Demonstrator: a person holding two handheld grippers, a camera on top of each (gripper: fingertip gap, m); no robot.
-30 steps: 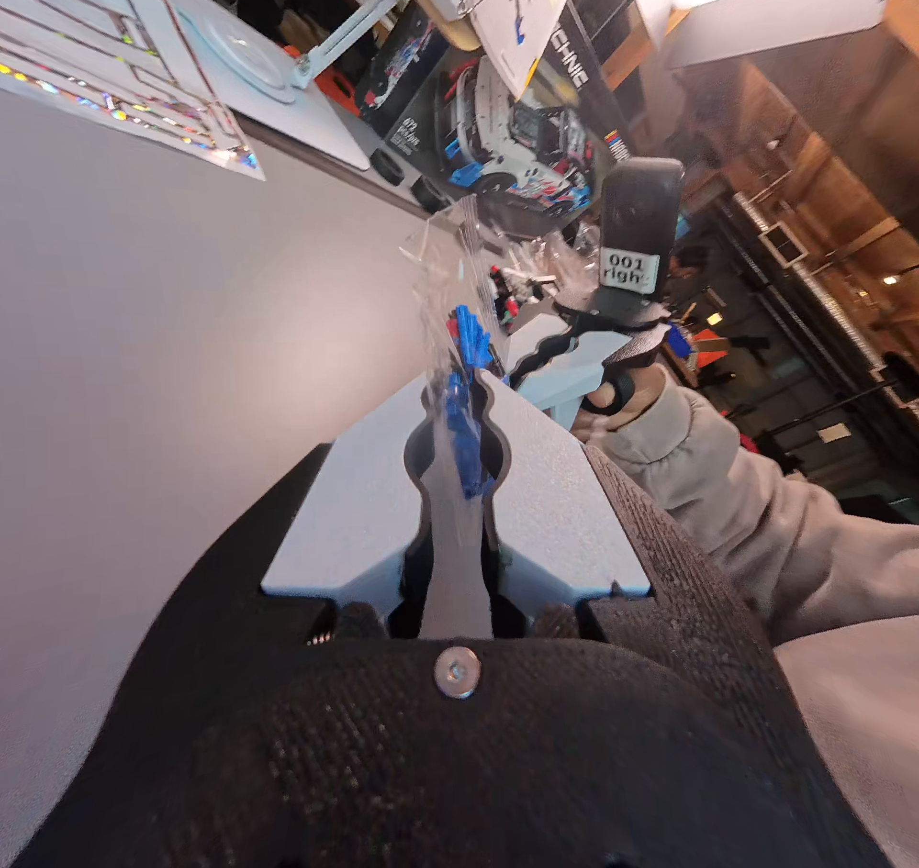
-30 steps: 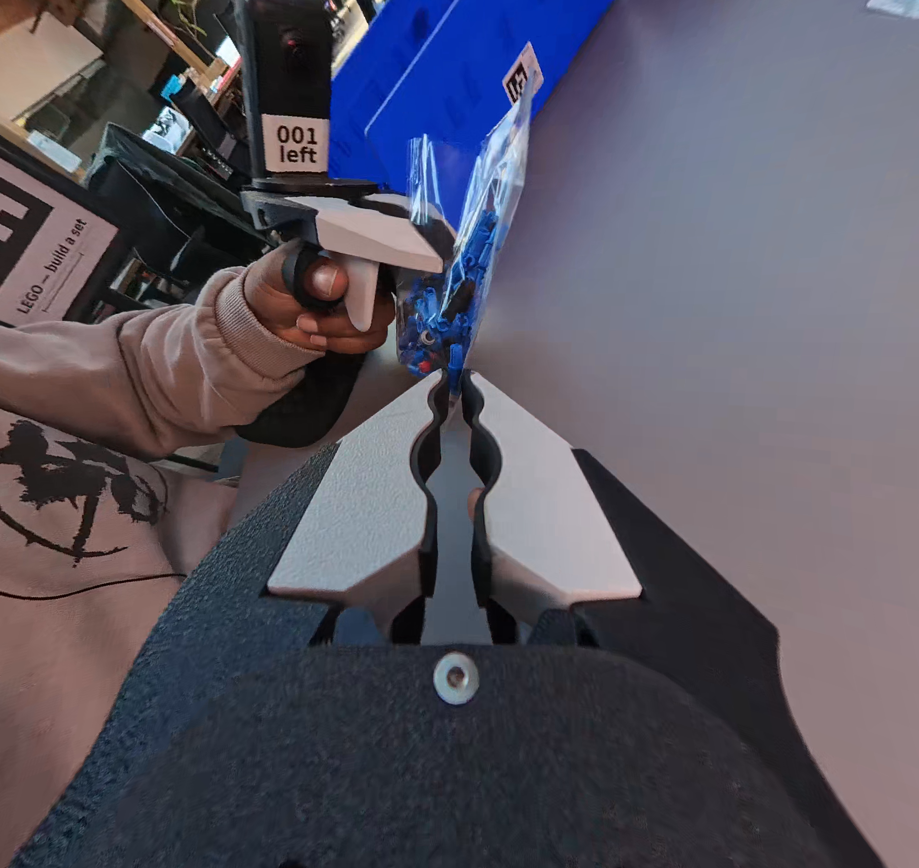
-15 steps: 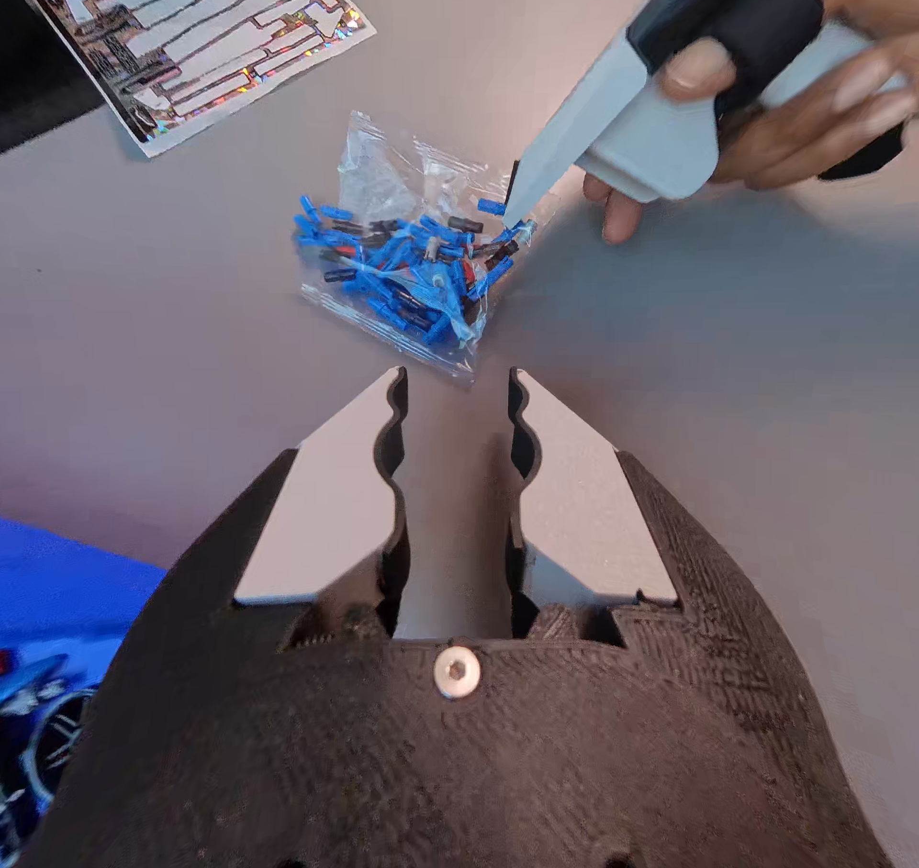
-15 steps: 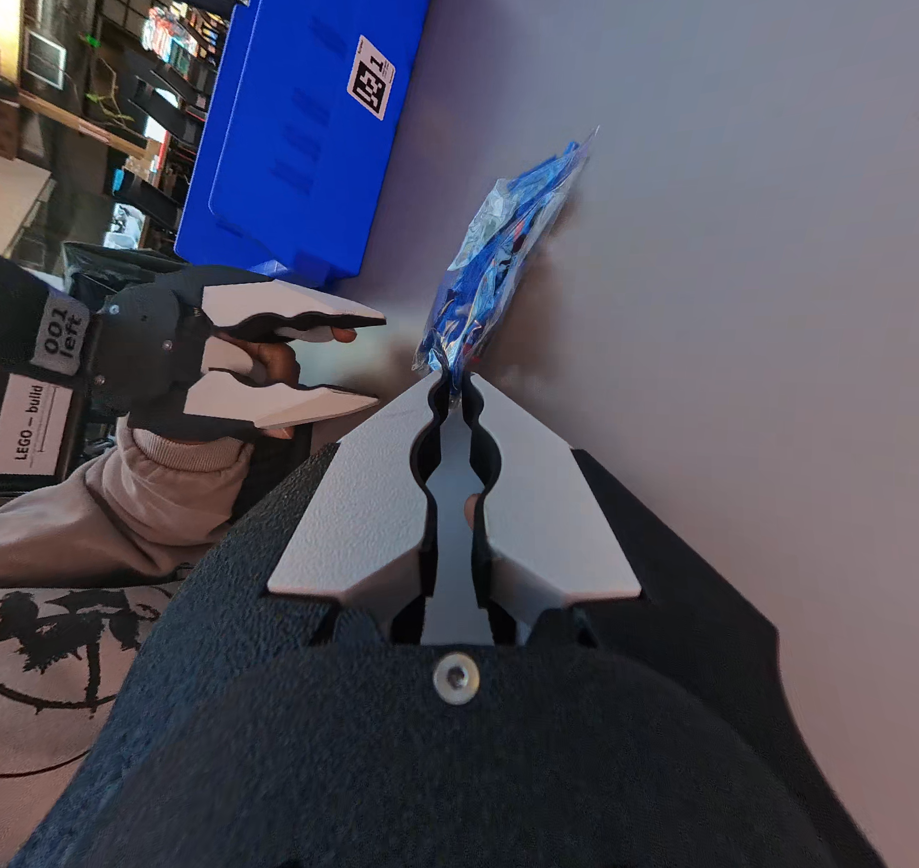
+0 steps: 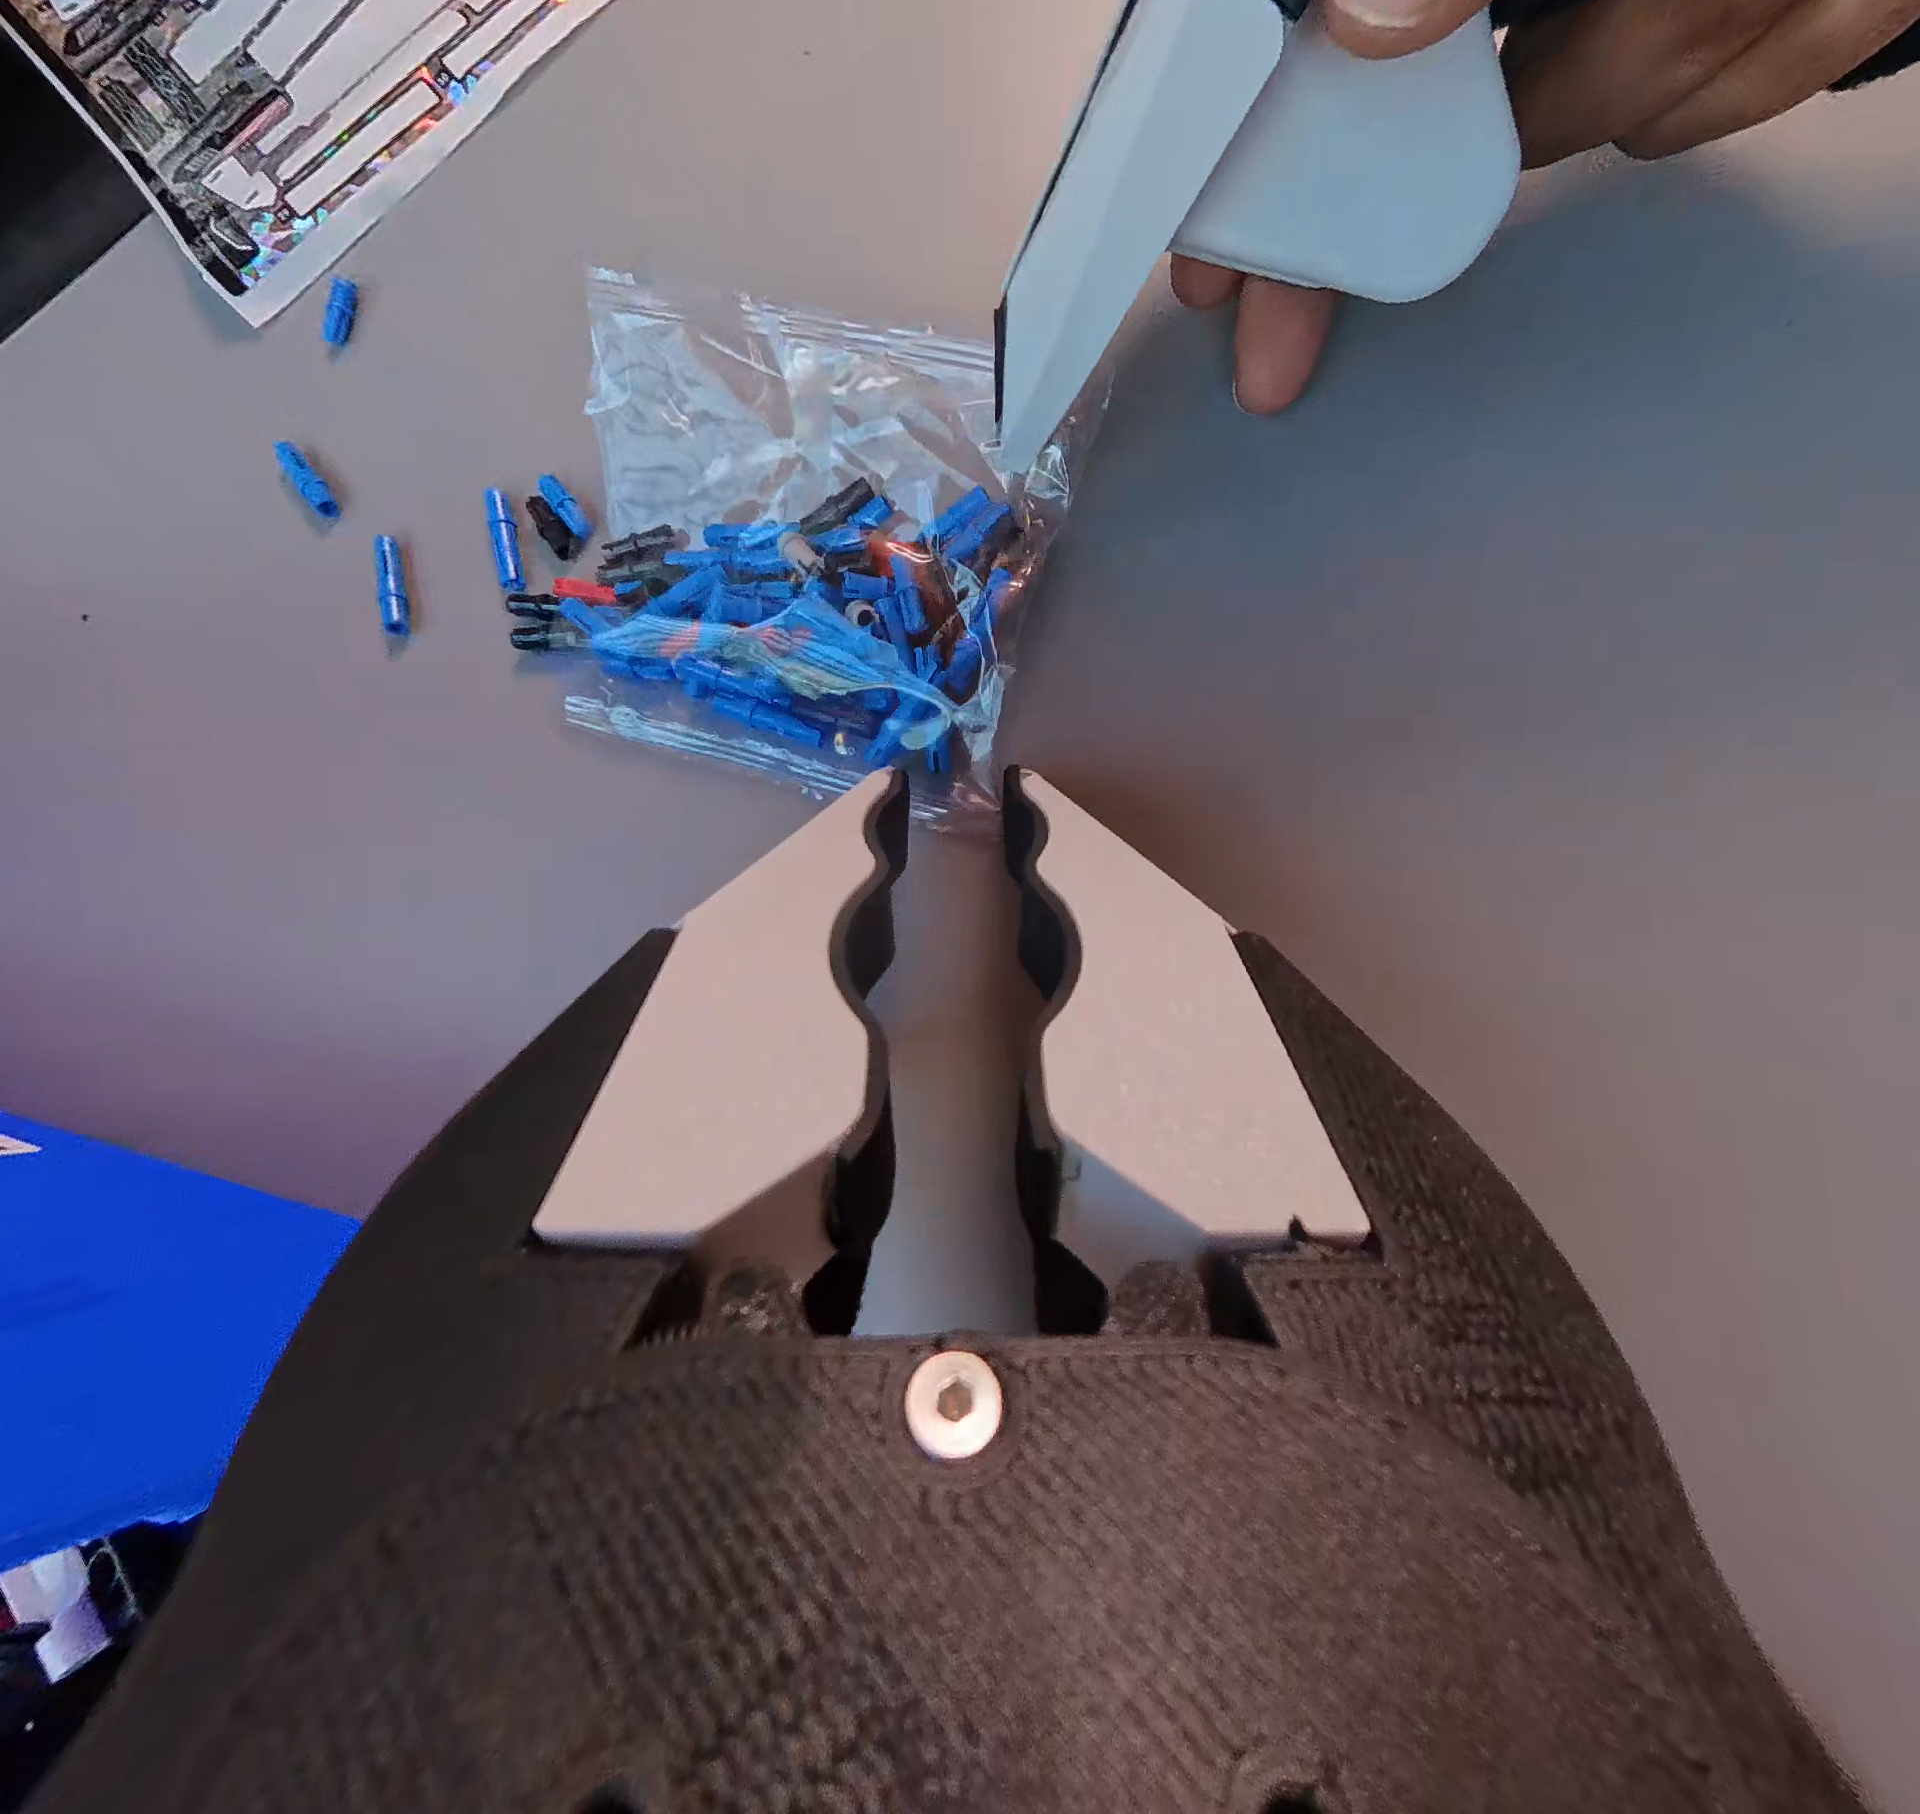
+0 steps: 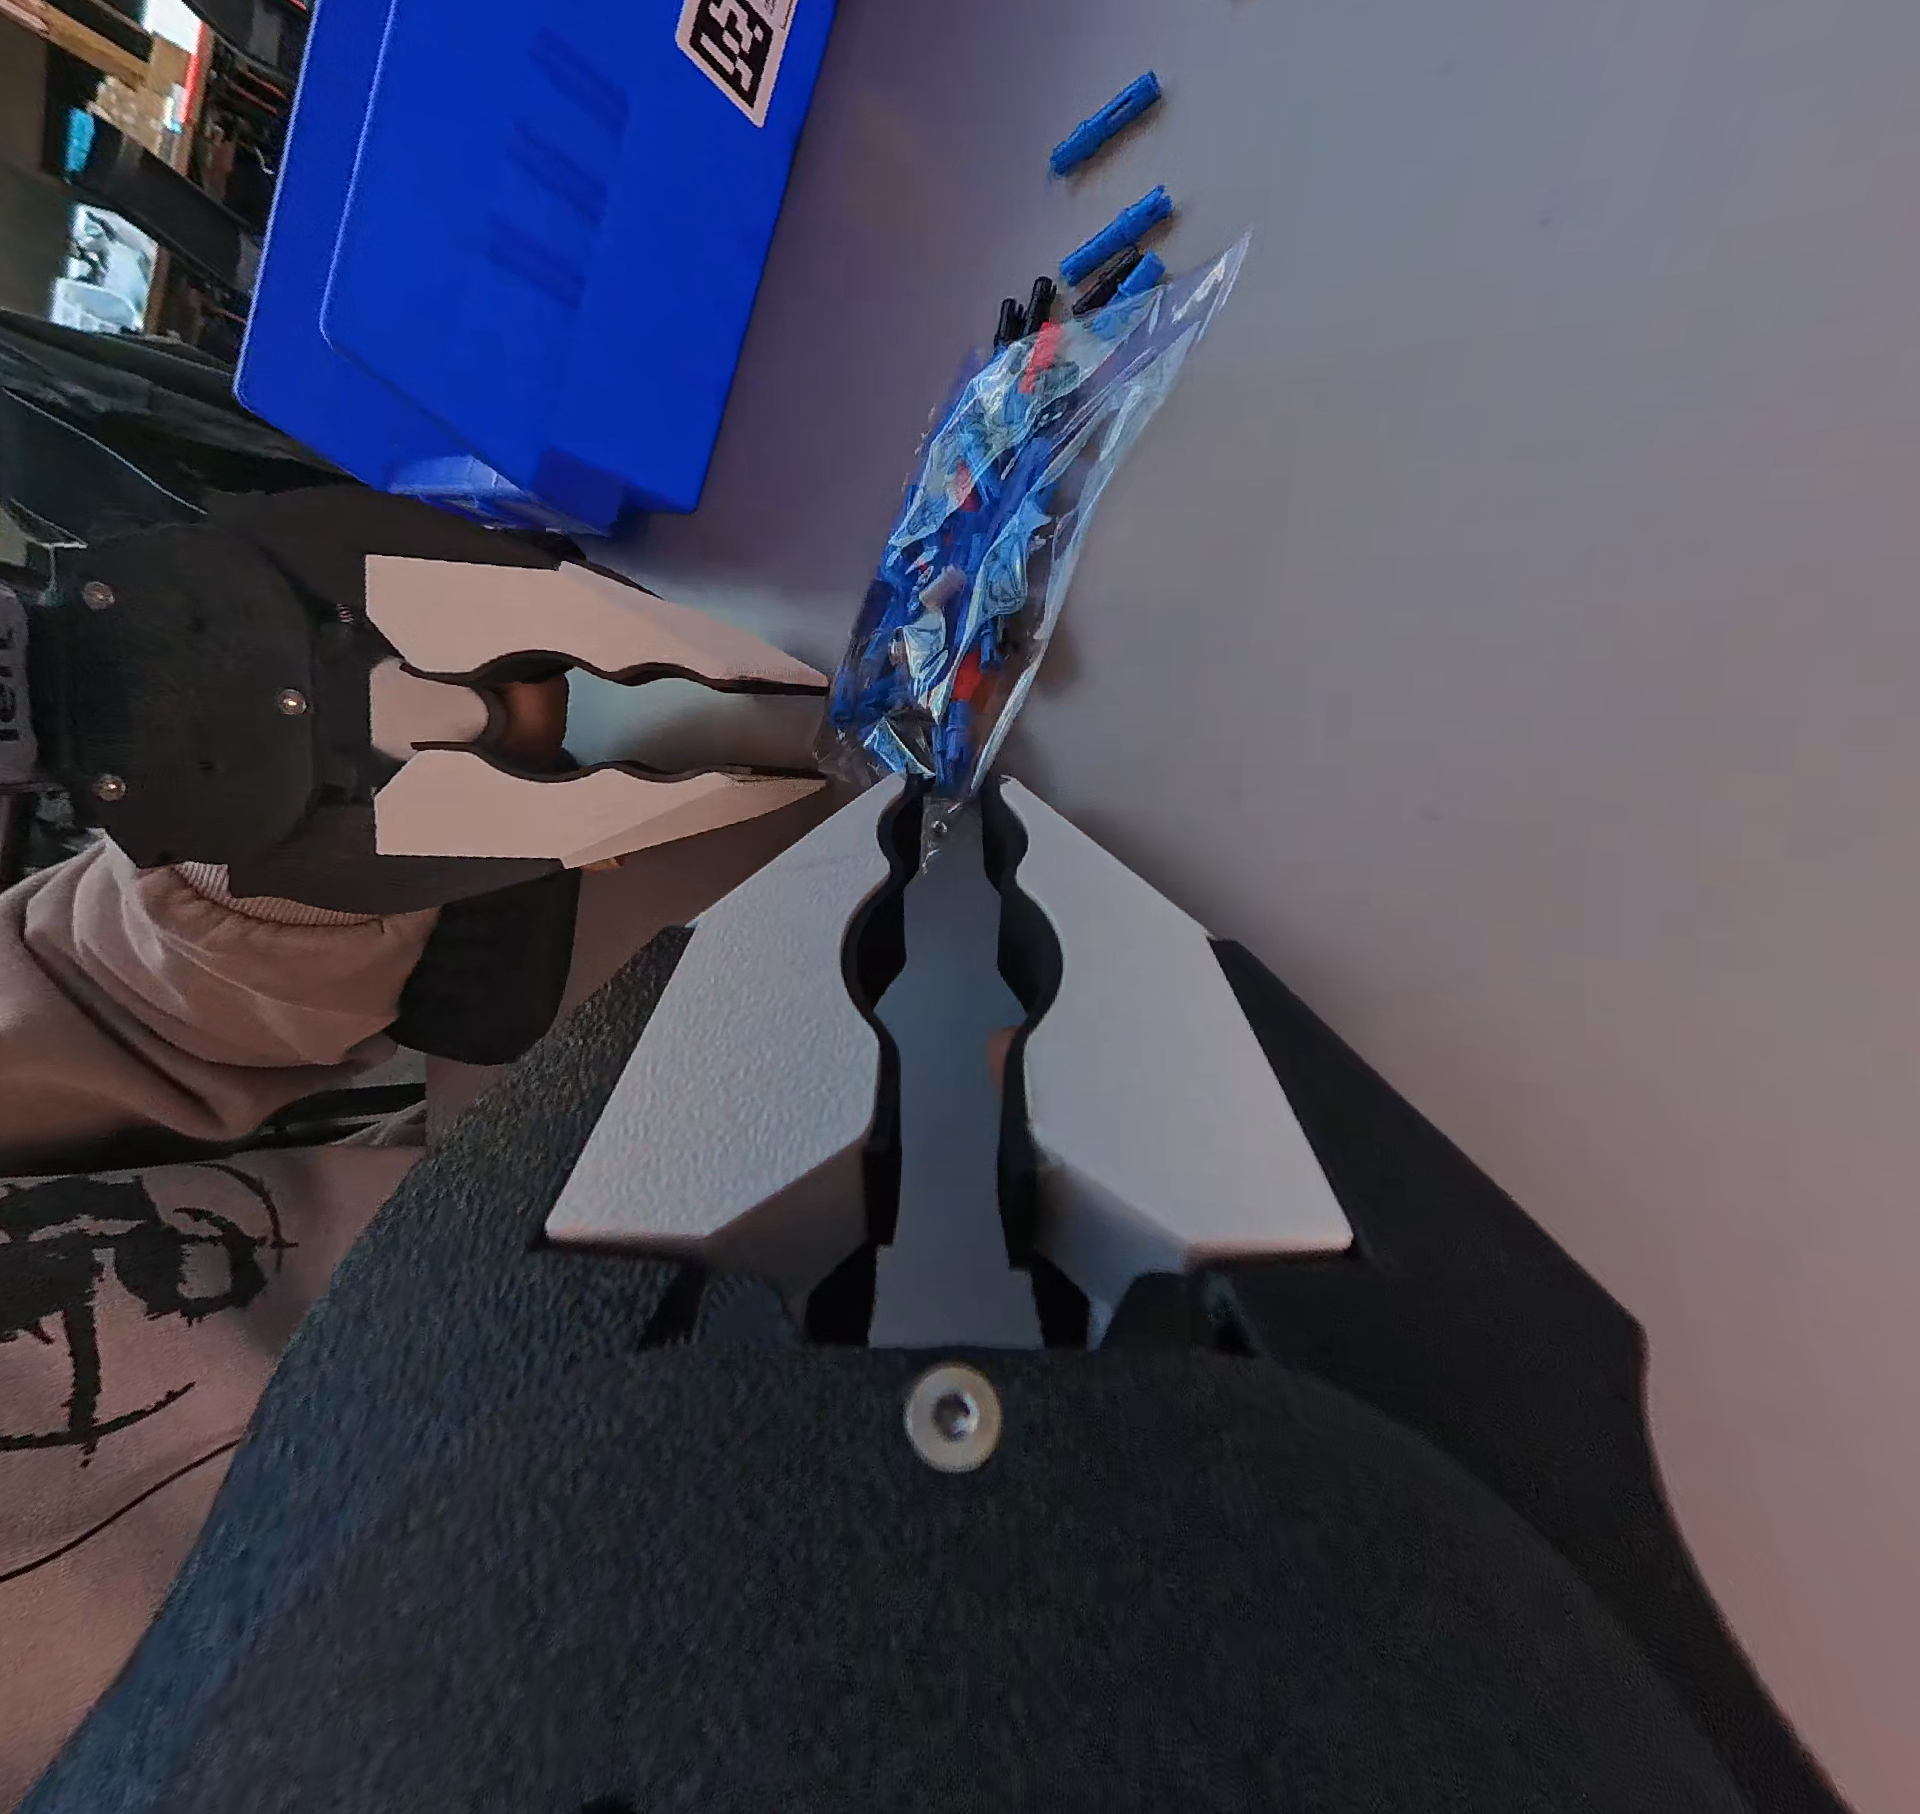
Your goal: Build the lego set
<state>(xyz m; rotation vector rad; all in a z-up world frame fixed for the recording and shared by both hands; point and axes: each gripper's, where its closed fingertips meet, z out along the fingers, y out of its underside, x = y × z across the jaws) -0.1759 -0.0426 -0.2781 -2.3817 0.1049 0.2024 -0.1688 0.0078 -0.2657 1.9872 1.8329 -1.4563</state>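
A clear plastic bag [image 5: 790,601] of blue, black and red lego pins lies on the grey table. Its open side faces several loose pins [image 5: 393,582] spilled beside it. My left gripper [image 5: 953,788] is open, with the bag's near corner between its tips. My right gripper [image 6: 948,793] is shut on the bag's other corner and holds that edge [image 6: 987,538] raised off the table. The right gripper's tip shows in the left wrist view [image 5: 1013,434], touching the bag. The left gripper shows in the right wrist view [image 6: 826,734], with its tips at the bag's bottom edge.
A sticker sheet [image 5: 312,50] lies at the far left of the table. A blue bin [image 6: 540,206] with a tag stands to the left, and its edge shows in the left wrist view [image 5: 125,1328]. More loose pins [image 6: 1107,123] lie beyond the bag. A sleeve [image 6: 156,985] is behind the left gripper.
A second ago both grippers held the bag up. The left let go, dropped low and now closes in on the bag's corner with narrower jaws. Several pins spilled onto the table.
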